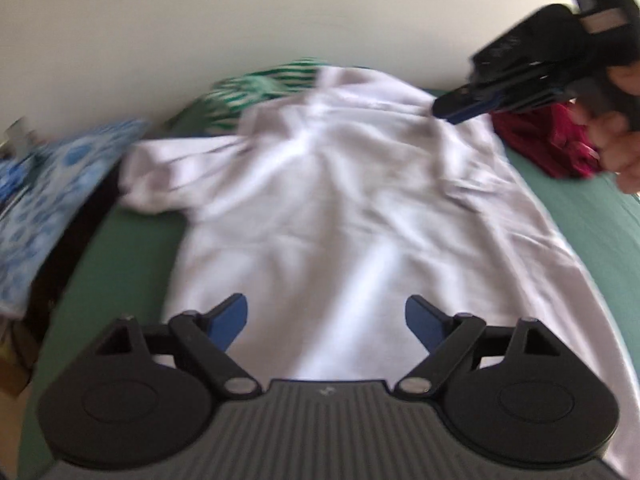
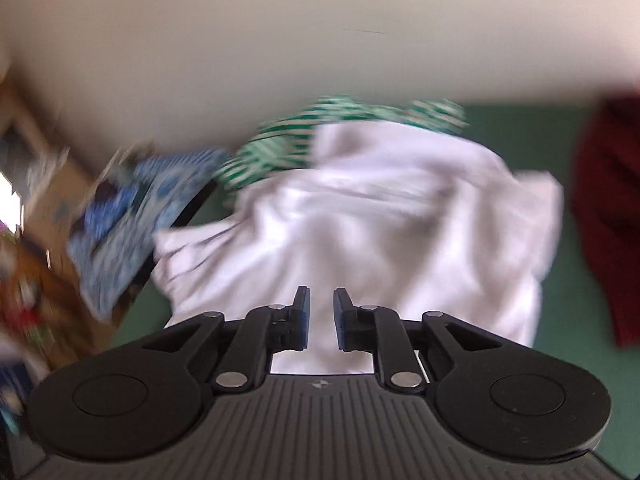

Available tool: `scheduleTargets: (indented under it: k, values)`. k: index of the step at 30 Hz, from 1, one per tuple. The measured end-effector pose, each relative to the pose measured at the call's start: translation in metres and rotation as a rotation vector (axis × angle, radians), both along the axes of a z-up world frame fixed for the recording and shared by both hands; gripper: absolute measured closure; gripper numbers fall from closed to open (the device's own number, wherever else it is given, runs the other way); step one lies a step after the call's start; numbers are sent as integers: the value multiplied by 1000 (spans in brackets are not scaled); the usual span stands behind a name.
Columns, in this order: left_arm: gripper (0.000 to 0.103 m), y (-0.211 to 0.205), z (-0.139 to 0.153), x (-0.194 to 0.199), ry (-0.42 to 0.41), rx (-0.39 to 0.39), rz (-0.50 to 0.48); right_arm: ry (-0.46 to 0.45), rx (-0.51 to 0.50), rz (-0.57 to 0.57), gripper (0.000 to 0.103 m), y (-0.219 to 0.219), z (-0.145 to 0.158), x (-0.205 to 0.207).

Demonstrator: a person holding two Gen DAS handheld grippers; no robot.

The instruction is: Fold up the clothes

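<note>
White shirt (image 1: 320, 216) spread mostly flat on the green surface (image 1: 120, 264), collar end toward the wall, one short sleeve out on the left, many soft creases across the body. Left gripper (image 1: 326, 320) low over the near hem, fingers wide apart, holding nothing. Right gripper (image 2: 321, 316) with only a narrow gap between its fingers, nothing between them, hanging in the left view above the far right shoulder of the shirt. Probably a side fold or a smoothing in hand, though hard to settle from one blurred moment. For a clean fold: better to pinch only the top layer at hem and shoulder together, lift low, carry both ends evenly. Room tight on the far side, with the green striped garment (image 1: 260, 88) touching the collar, the dark red cloth (image 1: 548, 140) just beside the right shoulder and the blue patterned cloth (image 1: 52, 196) near the left sleeve; more free green surface on the near left and right.
</note>
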State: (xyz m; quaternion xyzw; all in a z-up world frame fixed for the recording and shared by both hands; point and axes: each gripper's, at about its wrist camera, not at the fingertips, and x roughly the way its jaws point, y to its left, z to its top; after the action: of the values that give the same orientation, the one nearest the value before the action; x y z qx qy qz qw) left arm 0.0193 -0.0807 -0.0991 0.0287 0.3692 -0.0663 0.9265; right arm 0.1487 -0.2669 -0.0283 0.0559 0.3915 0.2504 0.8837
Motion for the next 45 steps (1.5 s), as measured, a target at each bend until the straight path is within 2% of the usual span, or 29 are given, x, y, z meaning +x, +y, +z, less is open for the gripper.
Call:
scheduleTargets:
  k: [1, 3, 5, 7, 8, 11, 15, 16, 17, 18, 19, 21, 24, 27, 28, 29, 31, 33, 34, 35, 37, 41, 43, 44, 45]
  values:
    - [15, 10, 1, 3, 0, -2, 13, -29, -49, 49, 88, 22, 5, 0]
    - [2, 34, 5, 11, -5, -20, 44, -95, -150, 152, 82, 68, 14, -3]
    - [1, 62, 10, 19, -15, -69, 81, -208, -269, 270, 61, 110, 19, -14]
    - [1, 89, 14, 28, -21, -112, 110, -349, -413, 382, 56, 157, 11, -15]
    - [1, 101, 15, 32, -22, -112, 117, -402, -475, 424, 56, 178, 4, -13]
    - [1, 132, 18, 36, -31, -112, 121, -483, -618, 500, 56, 231, -24, 8]
    - [1, 164, 16, 34, -32, -96, 117, -504, -724, 548, 57, 271, -51, 26]
    - [1, 170, 15, 35, -32, -89, 115, -507, -741, 548, 63, 278, -55, 31]
    - [1, 175, 14, 36, -32, -82, 113, -503, -734, 535, 84, 281, -54, 36]
    - [1, 181, 13, 37, -31, -76, 110, -484, -683, 511, 98, 281, -46, 42]
    - [1, 186, 13, 39, -35, -76, 105, -458, -602, 477, 101, 278, -35, 50]
    - [1, 191, 14, 47, -48, -95, 77, -425, -489, 400, 101, 273, -14, 68]
    - [1, 184, 20, 65, -76, -98, 11, -354, -390, 294, 101, 271, 3, 101]
    - [1, 171, 27, 81, -118, -85, -71, -254, -370, 243, 100, 275, -3, 129]
    - [1, 167, 29, 86, -135, -78, -99, -212, -372, 249, 97, 278, -9, 137]
    - [1, 164, 29, 89, -143, -68, -117, -169, -373, 255, 89, 281, -15, 144]
    - [1, 162, 28, 95, -140, -51, -141, -150, -321, 230, 86, 274, -11, 147]
    - [1, 162, 23, 99, -128, -68, -144, -155, -248, 191, 78, 261, -1, 144]
    - [1, 162, 19, 102, -115, -81, -141, -158, -212, 171, 66, 255, 4, 143]
    - [1, 162, 15, 107, -99, -94, -137, -160, -175, 151, 63, 248, 9, 142]
    - [1, 161, 6, 118, -64, -121, -123, -143, -159, 151, 63, 240, 14, 138]
    - [1, 160, -8, 136, -35, -214, -80, -47, -152, 158, 63, 242, 7, 140]
    - [3, 160, -11, 137, -34, -221, -77, -36, -142, 154, 63, 248, 2, 142]
    - [10, 160, -12, 137, -34, -219, -76, -28, -138, 158, 64, 252, -2, 143]
    - [21, 161, -13, 136, -34, -216, -76, -10, -149, 165, 64, 256, -8, 145]
